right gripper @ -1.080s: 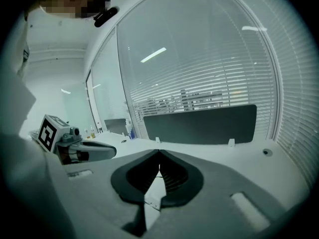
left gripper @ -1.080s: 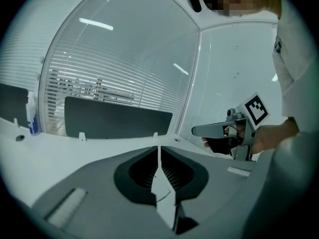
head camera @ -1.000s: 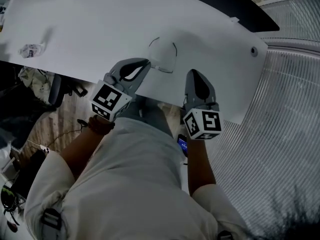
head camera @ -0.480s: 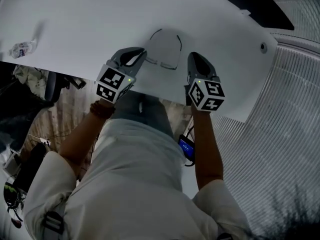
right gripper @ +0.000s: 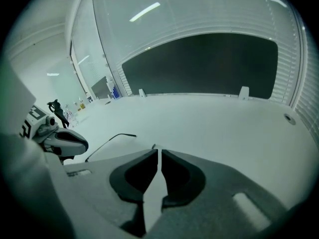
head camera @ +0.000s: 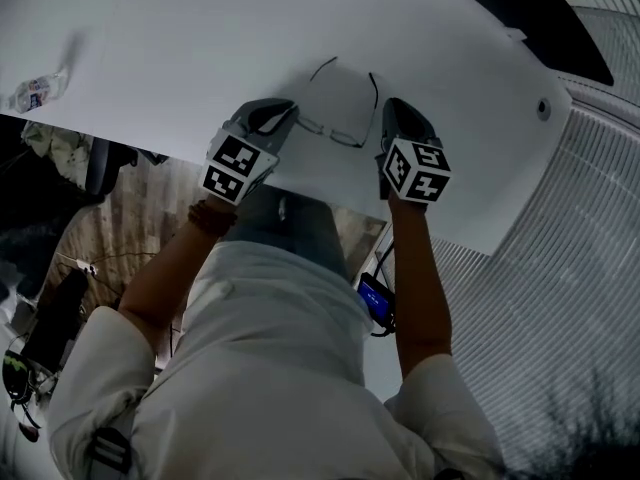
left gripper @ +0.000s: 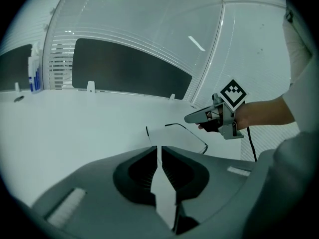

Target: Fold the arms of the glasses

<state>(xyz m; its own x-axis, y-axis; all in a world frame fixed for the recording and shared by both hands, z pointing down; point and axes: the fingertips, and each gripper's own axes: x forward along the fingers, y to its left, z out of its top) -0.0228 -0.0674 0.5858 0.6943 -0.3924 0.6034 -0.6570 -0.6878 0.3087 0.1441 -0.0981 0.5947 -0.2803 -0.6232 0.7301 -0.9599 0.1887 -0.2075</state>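
Note:
Thin wire-frame glasses (head camera: 338, 136) lie on the white table (head camera: 180, 58) near its front edge, both arms spread and pointing away from me. My left gripper (head camera: 288, 111) sits low at the frame's left end; its jaws show only a hairline slit and nothing between them. My right gripper (head camera: 392, 106) sits at the frame's right end, jaws likewise together. In the left gripper view the left gripper (left gripper: 159, 148) points at the glasses (left gripper: 187, 131), with the right gripper (left gripper: 192, 117) beyond. In the right gripper view the right gripper (right gripper: 158, 151) has one glasses arm (right gripper: 107, 142) on its left.
The table's front edge runs just under both grippers. A small crumpled wrapper (head camera: 30, 93) lies far left and a round grommet (head camera: 543, 108) far right. A phone (head camera: 375, 298) hangs at the person's hip. A dark panel (right gripper: 209, 63) backs the table.
Both grippers have come down toward the table and now flank the glasses closely. The glasses still lie with arms spread.

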